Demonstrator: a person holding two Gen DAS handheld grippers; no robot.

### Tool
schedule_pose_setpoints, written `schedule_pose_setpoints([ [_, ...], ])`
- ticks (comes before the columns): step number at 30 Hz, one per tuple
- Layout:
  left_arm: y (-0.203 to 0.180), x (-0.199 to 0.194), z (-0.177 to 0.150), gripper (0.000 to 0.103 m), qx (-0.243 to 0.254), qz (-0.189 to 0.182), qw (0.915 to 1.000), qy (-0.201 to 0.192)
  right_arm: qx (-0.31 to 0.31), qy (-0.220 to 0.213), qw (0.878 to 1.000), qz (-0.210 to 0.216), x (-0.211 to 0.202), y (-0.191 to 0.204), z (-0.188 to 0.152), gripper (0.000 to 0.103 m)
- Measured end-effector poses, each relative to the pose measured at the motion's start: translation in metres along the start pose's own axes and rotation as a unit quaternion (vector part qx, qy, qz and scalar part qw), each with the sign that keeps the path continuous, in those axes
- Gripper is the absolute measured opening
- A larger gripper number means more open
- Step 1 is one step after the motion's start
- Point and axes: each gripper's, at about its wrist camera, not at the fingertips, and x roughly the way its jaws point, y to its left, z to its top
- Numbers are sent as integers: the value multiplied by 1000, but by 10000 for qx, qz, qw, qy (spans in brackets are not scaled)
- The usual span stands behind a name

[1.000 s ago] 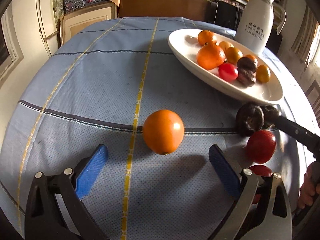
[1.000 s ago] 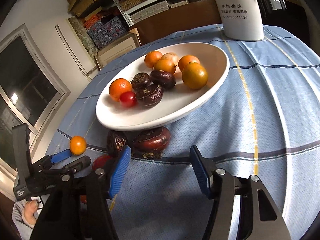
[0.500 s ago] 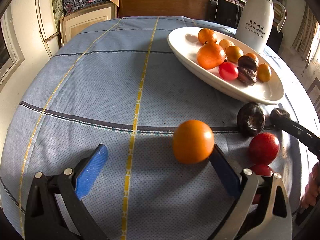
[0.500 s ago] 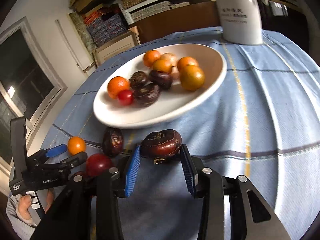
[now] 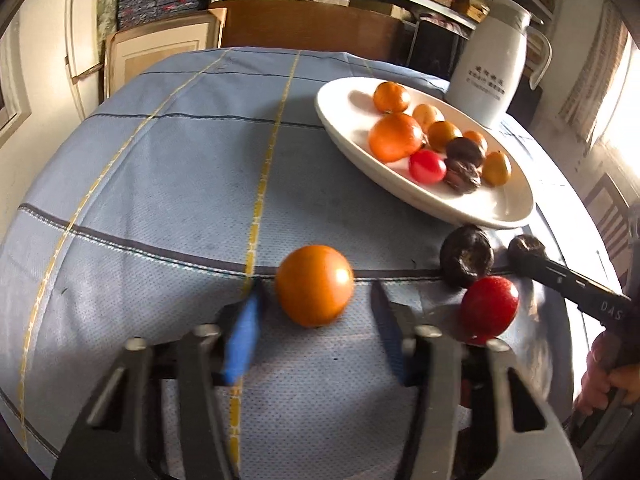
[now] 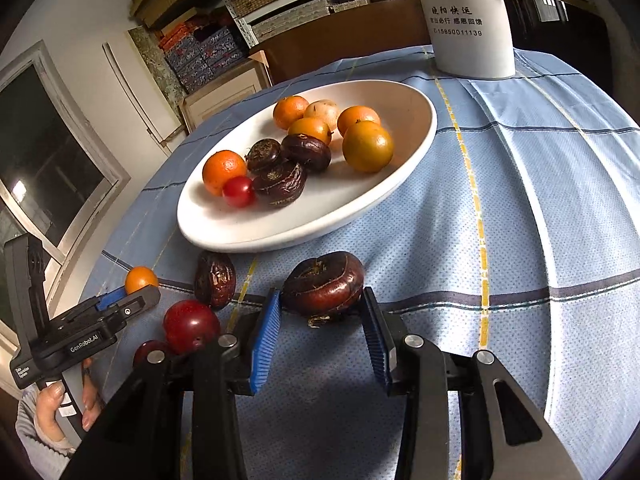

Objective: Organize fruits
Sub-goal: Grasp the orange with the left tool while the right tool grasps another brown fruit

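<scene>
The left gripper is closing its jaws around an orange fruit that sits on the blue checked tablecloth; a narrow gap shows on both sides, so the pads do not yet press it. The right gripper is clamped on a dark brown wrinkled fruit, both blue pads touching its sides, just in front of the white oval dish. The dish holds orange, dark and red fruits. 1 dark fruit and 1 red fruit lie on the cloth between the 2 grippers. A white jug stands behind the dish.
</scene>
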Motion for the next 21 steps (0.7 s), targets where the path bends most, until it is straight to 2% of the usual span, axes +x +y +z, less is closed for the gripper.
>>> schedule_pose_setpoints([
  [2,1,0,1,37,-37,-53,10000,-9,-3,-3,10000,-1,0,0,0,41],
  [5,5,1,2,37,-123,-175,9998,-21,1,0,10000,3,0,0,0,41],
  [13,3,2,4,37,-69,-224,9997,-66,1,-2,10000,3,0,0,0,41],
  [16,-2,-9,4,37,40,-151,9993,-334,-11,-22,10000,-1,0,0,0,41],
  [18,-11,-18,3,36,253,29,9979,-599,-20,-60,10000,11,-3,1,0,40],
  [21,-20,-28,7,36,395,51,9958,-824,-33,-286,9995,98,-14,3,0,40],
])
